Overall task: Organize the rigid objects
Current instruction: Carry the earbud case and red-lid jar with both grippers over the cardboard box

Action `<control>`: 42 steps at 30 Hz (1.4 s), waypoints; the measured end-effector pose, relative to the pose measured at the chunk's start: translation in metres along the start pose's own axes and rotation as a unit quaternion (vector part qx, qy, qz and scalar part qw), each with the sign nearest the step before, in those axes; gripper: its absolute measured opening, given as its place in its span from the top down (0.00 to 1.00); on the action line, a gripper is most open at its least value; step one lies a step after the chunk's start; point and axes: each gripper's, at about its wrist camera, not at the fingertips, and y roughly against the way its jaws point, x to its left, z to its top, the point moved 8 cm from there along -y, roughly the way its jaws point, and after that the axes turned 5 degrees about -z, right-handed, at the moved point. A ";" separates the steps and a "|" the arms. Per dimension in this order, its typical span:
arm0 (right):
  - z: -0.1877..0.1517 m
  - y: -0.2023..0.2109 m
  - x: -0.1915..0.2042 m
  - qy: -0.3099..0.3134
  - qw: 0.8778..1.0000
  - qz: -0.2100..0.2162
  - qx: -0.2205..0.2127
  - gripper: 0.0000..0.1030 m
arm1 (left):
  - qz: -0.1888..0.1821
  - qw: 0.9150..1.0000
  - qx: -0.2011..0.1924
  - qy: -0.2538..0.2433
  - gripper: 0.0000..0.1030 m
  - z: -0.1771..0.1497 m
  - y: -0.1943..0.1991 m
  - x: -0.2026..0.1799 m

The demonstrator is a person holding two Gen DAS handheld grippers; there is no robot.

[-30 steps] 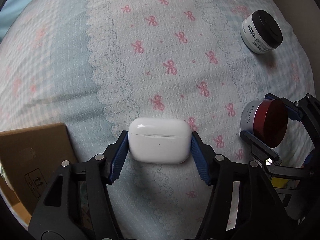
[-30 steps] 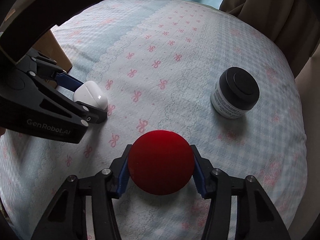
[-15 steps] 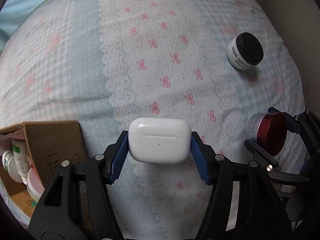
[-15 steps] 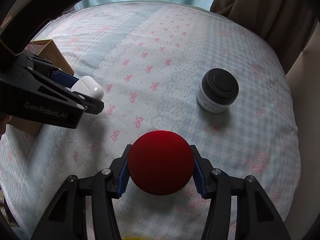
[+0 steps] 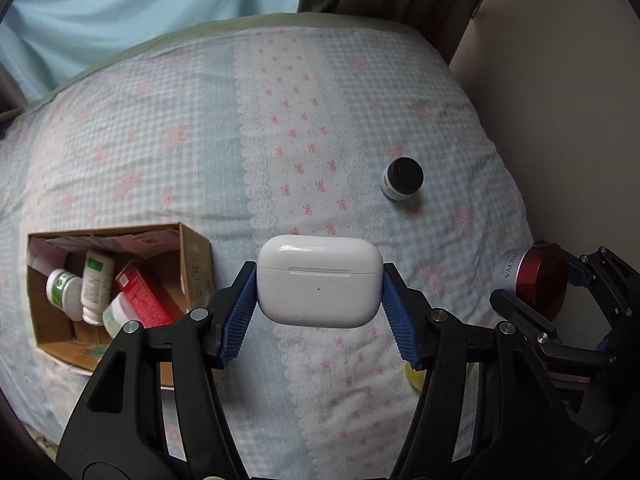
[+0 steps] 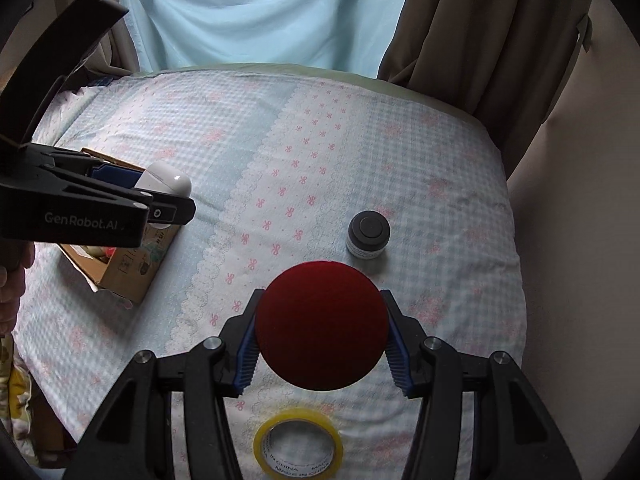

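Observation:
My left gripper [image 5: 318,300] is shut on a white earbud case [image 5: 318,285] and holds it high above the bed, right of an open cardboard box [image 5: 196,256]. The case also shows in the right wrist view [image 6: 168,178]. My right gripper [image 6: 320,338] is shut on a red-lidded cream jar [image 6: 321,326], also held high; in the left wrist view the jar [image 5: 534,280] is at the far right. A black-lidded white jar [image 5: 402,179] stands on the bedspread, also in the right wrist view [image 6: 368,234].
The box holds bottles [image 5: 94,284] and a red carton [image 5: 140,296]. A roll of yellow tape [image 6: 298,452] lies on the bed below the right gripper. Curtains [image 6: 460,28] and a wall [image 5: 560,80] bound the bed at back and right.
Both grippers have risen well above the bed with their objects held. The bed looks smaller, and the box's inside, the curtains and the tape roll have come into view.

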 end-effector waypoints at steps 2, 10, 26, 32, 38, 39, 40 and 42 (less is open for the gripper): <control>0.005 0.021 0.006 -0.006 1.000 0.005 -0.003 0.52 | 0.000 1.000 -0.013 0.008 0.44 -0.003 0.027 0.002; 0.029 0.082 0.052 0.003 0.999 0.035 -0.026 0.52 | 0.024 0.998 -0.052 0.025 0.44 -0.022 0.118 0.031; 0.071 0.121 0.176 -0.085 0.995 0.049 -0.011 0.52 | 0.001 0.998 -0.064 0.007 0.44 -0.066 0.194 0.172; 0.081 0.110 0.221 -0.136 0.990 0.028 0.012 0.52 | -0.007 0.999 -0.046 -0.026 0.44 -0.077 0.198 0.236; 0.088 0.088 0.264 -0.162 0.986 0.026 0.043 0.52 | -0.016 0.999 -0.018 -0.022 0.44 -0.082 0.178 0.293; 0.090 0.084 0.269 -0.161 0.985 0.027 0.049 0.52 | -0.017 1.000 -0.014 -0.019 0.44 -0.083 0.174 0.301; 0.092 0.078 0.274 -0.161 0.985 0.028 0.054 0.52 | -0.017 1.000 -0.009 -0.017 0.44 -0.084 0.169 0.309; 0.095 0.067 0.283 -0.159 0.985 0.031 0.064 0.52 | -0.017 1.000 -0.002 -0.015 0.44 -0.086 0.159 0.321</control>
